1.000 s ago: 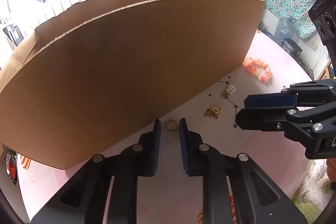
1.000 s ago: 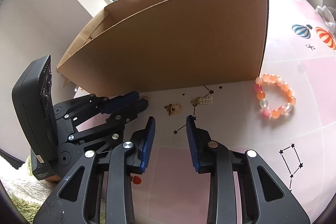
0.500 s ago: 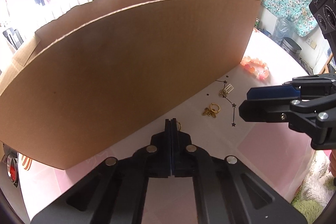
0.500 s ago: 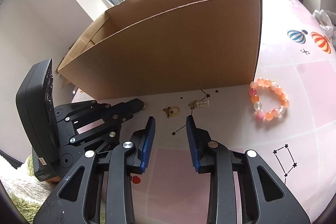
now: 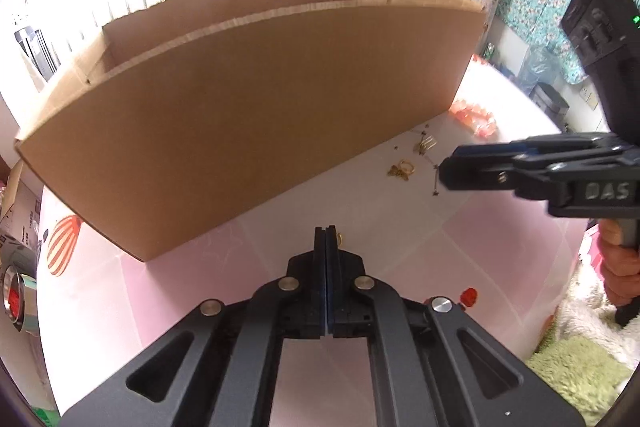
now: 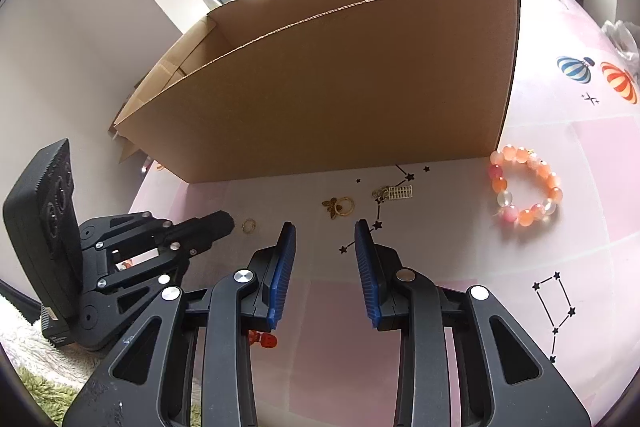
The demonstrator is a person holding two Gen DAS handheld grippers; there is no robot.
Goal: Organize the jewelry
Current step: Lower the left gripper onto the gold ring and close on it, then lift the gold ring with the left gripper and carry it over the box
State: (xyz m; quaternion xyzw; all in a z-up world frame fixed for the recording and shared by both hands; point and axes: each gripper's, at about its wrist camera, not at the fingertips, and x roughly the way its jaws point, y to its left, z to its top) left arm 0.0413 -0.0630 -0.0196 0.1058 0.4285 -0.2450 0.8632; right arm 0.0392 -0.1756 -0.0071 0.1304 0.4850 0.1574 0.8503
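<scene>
My left gripper (image 5: 325, 229) is shut, and a small gold ring (image 5: 340, 237) peeks out just right of its tips. In the right wrist view the ring (image 6: 249, 225) lies on the table just past the left gripper's tip (image 6: 224, 221), so I cannot tell whether it is gripped. My right gripper (image 6: 325, 227) is open and empty above the table. Ahead of it lie a gold bee ring (image 6: 339, 206), a small abacus charm (image 6: 394, 193) and an orange bead bracelet (image 6: 526, 185). The open cardboard box (image 6: 340, 99) stands behind them.
The pink tablecloth (image 6: 460, 259) has star and balloon prints. A small red piece (image 6: 264, 339) lies under my right gripper. A tape roll (image 5: 16, 293) sits at the table's left edge. A fluffy rug (image 5: 576, 371) lies off the right edge.
My left gripper closed at the small gold ring and has risen and pulled back a little. My right gripper stayed open and also lifted slightly.
</scene>
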